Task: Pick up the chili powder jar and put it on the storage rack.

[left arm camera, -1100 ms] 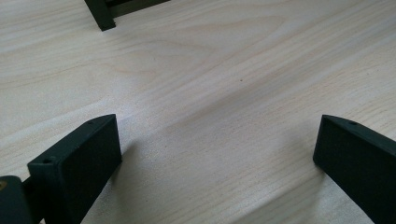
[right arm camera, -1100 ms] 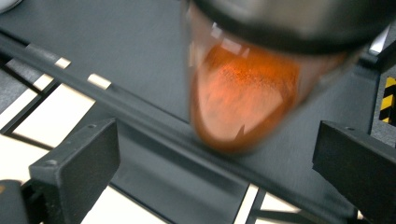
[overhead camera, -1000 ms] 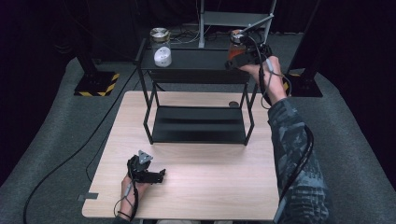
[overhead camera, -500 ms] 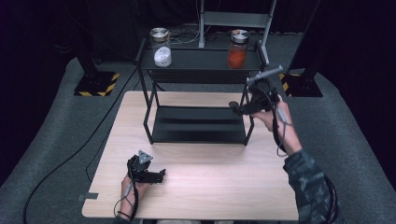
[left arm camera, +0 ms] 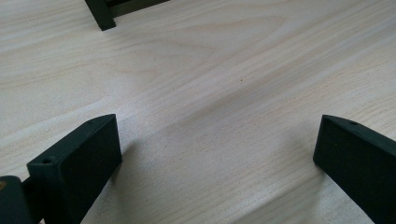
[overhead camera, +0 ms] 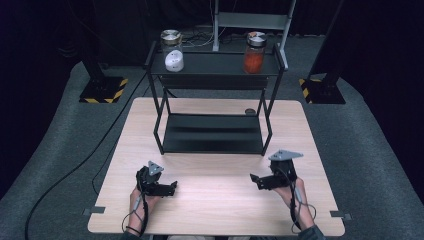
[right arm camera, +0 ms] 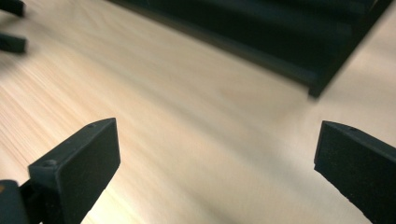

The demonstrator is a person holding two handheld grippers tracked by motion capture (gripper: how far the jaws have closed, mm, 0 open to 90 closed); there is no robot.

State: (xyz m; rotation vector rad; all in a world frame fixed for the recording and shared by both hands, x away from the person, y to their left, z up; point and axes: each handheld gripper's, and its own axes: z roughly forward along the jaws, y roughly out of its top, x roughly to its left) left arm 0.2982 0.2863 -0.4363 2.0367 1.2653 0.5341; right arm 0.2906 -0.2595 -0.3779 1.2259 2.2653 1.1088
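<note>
A black two-tier metal rack stands on the far half of the light wooden table, its lower shelf resting on the tabletop and its upper shelf raised on thin legs. Nothing lies between the rack and the two grippers; the wood in front of them is bare. The left gripper sits low over the near left part of the table, held from below by the person's left hand, its jaws spread wide apart over the wood in the left gripper view, holding nothing. The right gripper hovers over the near right part of the table, near the rack's front right leg, its jaws also wide apart and empty, pointing inward toward the other. On the top shelf, well apart from both grippers, a lidded glass jar with orange-red contents stands at the right end, and a second lidded jar holding something white stands at the left end
</note>
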